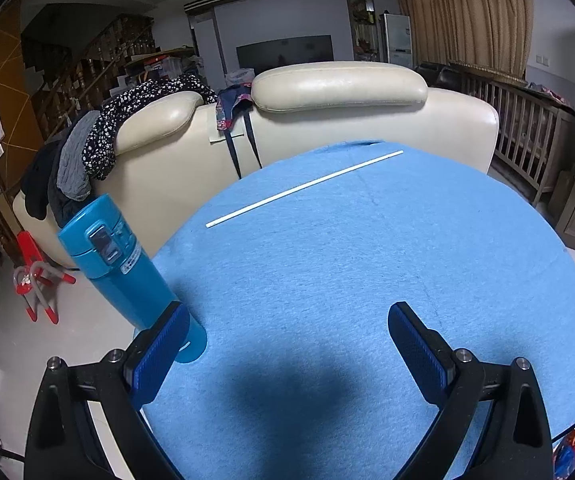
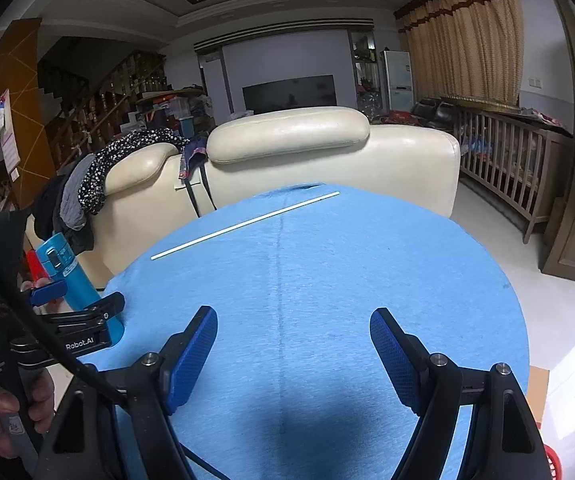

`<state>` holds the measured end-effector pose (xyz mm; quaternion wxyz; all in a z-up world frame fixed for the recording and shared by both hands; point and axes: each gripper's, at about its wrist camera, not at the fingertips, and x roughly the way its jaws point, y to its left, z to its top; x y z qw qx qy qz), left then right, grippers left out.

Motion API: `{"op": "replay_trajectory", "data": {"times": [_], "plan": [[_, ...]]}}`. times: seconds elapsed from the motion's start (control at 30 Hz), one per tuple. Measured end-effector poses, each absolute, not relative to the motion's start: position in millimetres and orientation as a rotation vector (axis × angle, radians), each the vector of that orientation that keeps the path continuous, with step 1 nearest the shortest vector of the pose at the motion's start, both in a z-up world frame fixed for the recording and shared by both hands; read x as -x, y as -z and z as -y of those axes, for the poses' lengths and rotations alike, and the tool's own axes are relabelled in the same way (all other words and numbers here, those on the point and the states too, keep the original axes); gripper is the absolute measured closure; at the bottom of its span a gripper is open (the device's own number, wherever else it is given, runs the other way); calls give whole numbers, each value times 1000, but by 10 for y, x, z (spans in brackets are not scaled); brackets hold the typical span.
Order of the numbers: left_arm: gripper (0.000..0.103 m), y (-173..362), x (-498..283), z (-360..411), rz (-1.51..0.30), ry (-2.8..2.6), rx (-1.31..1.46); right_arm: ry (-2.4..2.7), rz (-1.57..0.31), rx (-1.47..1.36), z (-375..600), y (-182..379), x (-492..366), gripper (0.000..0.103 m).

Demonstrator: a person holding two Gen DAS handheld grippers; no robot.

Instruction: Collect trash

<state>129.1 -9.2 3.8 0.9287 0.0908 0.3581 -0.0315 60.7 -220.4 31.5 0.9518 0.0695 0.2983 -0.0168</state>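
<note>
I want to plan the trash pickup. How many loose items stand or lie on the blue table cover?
2. A white straw lies across the far part of the blue table cover; a blue bottle stands at its left edge. Nothing else shows.

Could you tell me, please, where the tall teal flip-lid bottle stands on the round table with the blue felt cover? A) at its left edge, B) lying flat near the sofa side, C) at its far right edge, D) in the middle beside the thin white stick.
A: the tall teal flip-lid bottle stands upright at the left edge of the blue felt-covered table, apart from the thin white stick.
</note>
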Motion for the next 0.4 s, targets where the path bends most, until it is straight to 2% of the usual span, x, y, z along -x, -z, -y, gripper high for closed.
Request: {"op": "replay_trajectory", "data": {"times": [0.27, 0.4], "plan": [[4, 2, -1242, -71, -734, 64, -158, 6, -612, -127, 1993, -297, -602, 21], [4, 192, -1326, -19, -794, 91, -152, 16, -639, -123, 2008, -121, -682, 21]]}}
